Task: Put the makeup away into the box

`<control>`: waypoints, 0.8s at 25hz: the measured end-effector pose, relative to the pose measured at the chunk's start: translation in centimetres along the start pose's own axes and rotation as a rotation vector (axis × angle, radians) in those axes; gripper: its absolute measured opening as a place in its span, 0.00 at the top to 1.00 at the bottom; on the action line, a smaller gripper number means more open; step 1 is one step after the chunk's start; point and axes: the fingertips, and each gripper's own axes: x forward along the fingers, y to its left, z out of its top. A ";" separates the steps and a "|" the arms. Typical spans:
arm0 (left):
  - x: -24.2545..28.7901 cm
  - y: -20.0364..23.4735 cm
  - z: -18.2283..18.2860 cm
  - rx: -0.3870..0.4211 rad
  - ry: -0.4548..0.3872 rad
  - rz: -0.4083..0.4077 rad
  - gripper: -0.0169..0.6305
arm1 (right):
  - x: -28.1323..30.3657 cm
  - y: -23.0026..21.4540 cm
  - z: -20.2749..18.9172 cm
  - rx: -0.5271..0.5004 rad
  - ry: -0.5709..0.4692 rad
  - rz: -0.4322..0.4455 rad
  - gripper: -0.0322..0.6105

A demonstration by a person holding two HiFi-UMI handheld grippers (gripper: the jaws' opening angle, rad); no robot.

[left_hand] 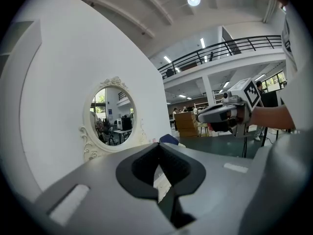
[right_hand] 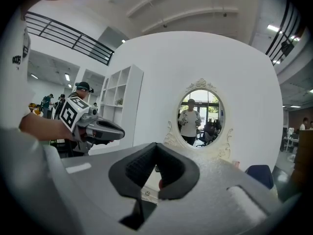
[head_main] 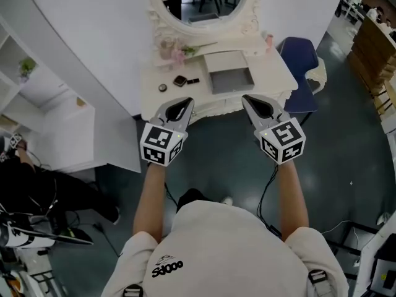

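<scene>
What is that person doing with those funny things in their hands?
A person stands at a white dressing table with a tool in each hand. The left tool and the right tool are both shut and empty, held side by side just short of the table's front edge. A few small makeup pieces lie on the tabletop, left of an open grey box. Nothing shows inside the box, so the tidying has not begun yet.
</scene>
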 end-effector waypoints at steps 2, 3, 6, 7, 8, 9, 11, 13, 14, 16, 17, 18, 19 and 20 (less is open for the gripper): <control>0.4 -0.5 -0.2 0.000 0.005 0.007 0.95 | -0.2 -0.3 -0.3 0.002 -0.005 0.020 0.95; 0.7 -0.7 -0.3 -0.004 0.008 0.009 0.95 | -0.3 -0.5 -0.6 0.008 -0.005 0.032 0.95; 1.6 -1.0 -0.5 -0.005 0.019 0.005 0.95 | -0.1 -0.9 -1.3 0.021 0.009 0.074 0.95; 2.0 -0.9 -0.5 -0.002 0.021 0.005 0.95 | 0.1 -1.1 -1.5 0.019 0.014 0.084 0.95; 2.4 -0.5 -0.4 -0.002 0.020 0.007 0.95 | 0.4 -1.4 -1.6 0.017 0.016 0.087 0.95; 2.9 0.0 -0.4 -0.005 0.018 0.009 0.95 | 0.9 -1.9 -1.7 0.018 0.016 0.082 0.95; 4.0 1.0 -0.7 -0.013 0.014 0.008 0.95 | 2.0 -3.1 -1.9 0.024 0.013 0.058 0.95; 5.5 2.1 -1.2 -0.005 0.020 -0.002 0.95 | 3.6 -4.4 -2.1 0.033 0.010 0.038 0.95; 6.4 3.0 -1.6 0.006 0.027 -0.005 0.95 | 4.6 -5.1 -2.2 0.042 0.005 0.032 0.95; 8.3 5.1 -2.1 0.025 0.036 -0.005 0.95 | 6.8 -6.5 -1.9 0.069 -0.015 0.024 0.95; 9.2 6.3 -2.2 0.029 0.034 -0.006 0.95 | 8.0 -7.2 -1.8 0.078 -0.022 0.022 0.95; 10.1 7.5 -2.1 0.029 0.028 -0.008 0.95 | 9.2 -7.9 -1.6 0.080 -0.024 0.019 0.95; 10.9 8.7 -1.9 0.027 0.020 -0.012 0.95 | 10.4 -8.5 -1.5 0.075 -0.020 0.016 0.95; 11.8 9.9 -1.7 0.027 0.013 -0.016 0.95 | 11.6 -9.1 -1.3 0.069 -0.014 0.013 0.95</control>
